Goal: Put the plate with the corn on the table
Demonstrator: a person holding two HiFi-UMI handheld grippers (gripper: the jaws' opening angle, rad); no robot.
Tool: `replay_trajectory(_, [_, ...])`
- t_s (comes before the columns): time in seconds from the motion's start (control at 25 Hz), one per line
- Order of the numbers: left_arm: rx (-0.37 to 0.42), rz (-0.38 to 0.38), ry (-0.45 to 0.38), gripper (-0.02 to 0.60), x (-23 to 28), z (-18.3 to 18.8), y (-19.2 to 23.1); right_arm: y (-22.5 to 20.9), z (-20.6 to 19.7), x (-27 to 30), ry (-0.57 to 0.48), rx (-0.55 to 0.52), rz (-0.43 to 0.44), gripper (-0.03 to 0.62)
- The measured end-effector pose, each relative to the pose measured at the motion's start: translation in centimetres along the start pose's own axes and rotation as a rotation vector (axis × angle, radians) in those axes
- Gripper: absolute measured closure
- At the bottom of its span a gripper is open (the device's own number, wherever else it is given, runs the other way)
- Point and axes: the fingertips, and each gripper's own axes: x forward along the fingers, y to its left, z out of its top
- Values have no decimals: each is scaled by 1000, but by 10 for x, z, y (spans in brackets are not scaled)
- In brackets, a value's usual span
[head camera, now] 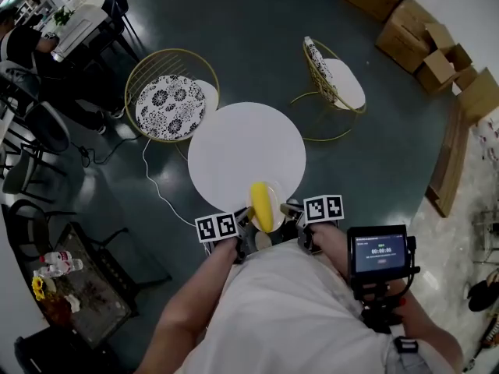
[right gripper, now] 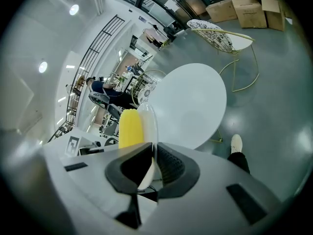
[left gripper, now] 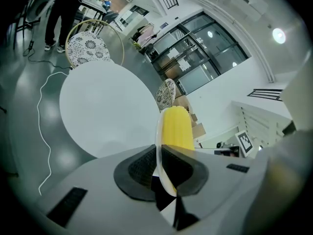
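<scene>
A pale plate [head camera: 274,195] carrying a yellow corn cob [head camera: 263,205] hangs over the near edge of the round white table [head camera: 234,146]. My left gripper [head camera: 245,234] is shut on the plate's left rim and my right gripper [head camera: 291,218] is shut on its right rim. In the left gripper view the thin plate rim [left gripper: 158,146] is pinched between the dark pads, with the corn [left gripper: 176,126] behind it and the table [left gripper: 102,106] beyond. The right gripper view shows the same: plate [right gripper: 148,121] clamped edge-on, corn [right gripper: 130,126] to its left, table [right gripper: 190,102] ahead.
Two gold wire chairs with patterned cushions [head camera: 165,100] [head camera: 335,80] stand behind the table. Cardboard boxes [head camera: 425,41] are stacked at the far right. A white cable [head camera: 156,185] runs across the floor on the left. A dark side table [head camera: 78,287] with bottles sits at the lower left.
</scene>
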Motion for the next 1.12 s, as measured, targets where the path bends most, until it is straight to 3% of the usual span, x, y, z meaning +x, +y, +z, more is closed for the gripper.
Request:
replay_trajectory(0.52, [-25, 24, -11, 543, 18, 19, 7, -10, 26, 13, 45, -24, 4, 554])
replay_trajectory(1.12, [-49, 31, -15, 543, 106, 91, 5, -68, 126, 32, 104, -35, 13, 554])
